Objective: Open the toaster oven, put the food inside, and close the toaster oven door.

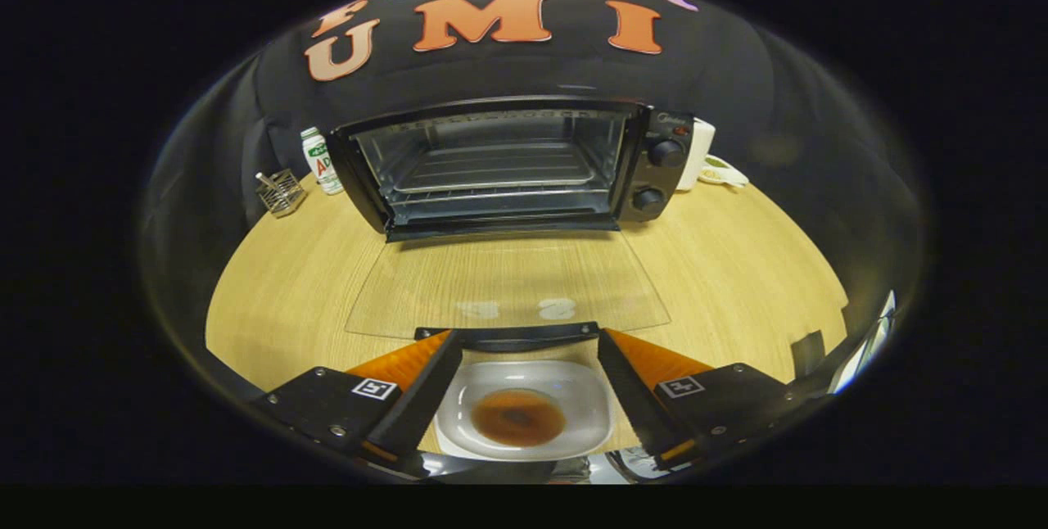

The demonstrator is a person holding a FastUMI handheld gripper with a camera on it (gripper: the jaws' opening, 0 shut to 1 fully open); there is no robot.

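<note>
We have the toaster oven (508,165) standing open near the far edge of the round wooden tabletop (737,267), its glass door (508,287) folded flat down toward us, so the first step of the task looks done. The wire rack (499,169) inside sits bare, and we judge that we are in the middle step: bringing the food to the oven.

Our gripper (524,365) has its fingers spread wide, one on each side of a white square plate (524,410) that carries a round brown piece of food (517,417). The plate lies between the fingers near our edge of the tabletop, just short of the door's dark handle (508,336). We cannot tell whether both fingers press on the plate's sides or merely flank it, nor whether it rests on the wood or is lifted.

If the plate is held, the next move calls for carrying it level over the handle and the lowered glass, then sliding it onto the rack without tipping it. If not, we must first close on it.

A small bottle (321,160) and a wire holder (280,192) stand left of the oven, a white jug (702,152) behind its right side.
</note>
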